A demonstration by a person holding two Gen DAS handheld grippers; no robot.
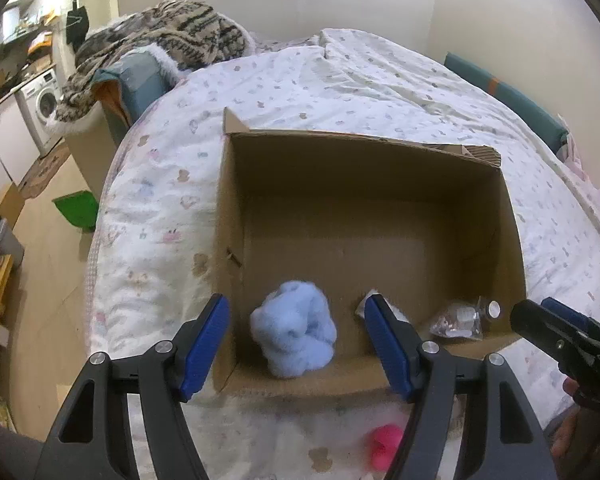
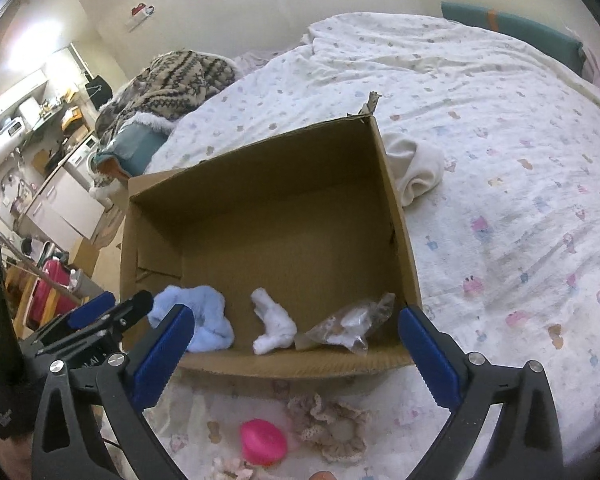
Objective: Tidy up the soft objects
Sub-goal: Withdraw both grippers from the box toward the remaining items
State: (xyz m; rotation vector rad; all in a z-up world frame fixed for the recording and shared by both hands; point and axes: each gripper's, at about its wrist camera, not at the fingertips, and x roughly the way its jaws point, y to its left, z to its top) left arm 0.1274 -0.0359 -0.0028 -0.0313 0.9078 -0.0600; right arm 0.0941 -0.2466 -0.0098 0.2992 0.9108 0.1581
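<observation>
An open cardboard box (image 1: 364, 200) (image 2: 260, 208) sits on the bed. Inside lie a fluffy light blue cloth (image 1: 294, 336) (image 2: 204, 320), a small white cloth (image 2: 270, 328) and a clear plastic bag (image 1: 460, 318) (image 2: 348, 324). My left gripper (image 1: 296, 346) is open and empty above the box's near edge, its jaws on either side of the blue cloth. My right gripper (image 2: 296, 352) is open and empty over the near edge. A pink round object (image 2: 262, 442) (image 1: 384, 446), a crocheted frilly piece (image 2: 332, 428) and a cream cloth (image 2: 416, 172) lie on the bed outside the box.
The bed has a white printed quilt (image 2: 500, 160). A patterned blanket (image 1: 156, 40) is heaped at the far left end. The floor at left holds a green bin (image 1: 76, 208), a washing machine (image 1: 40, 104) and cluttered furniture.
</observation>
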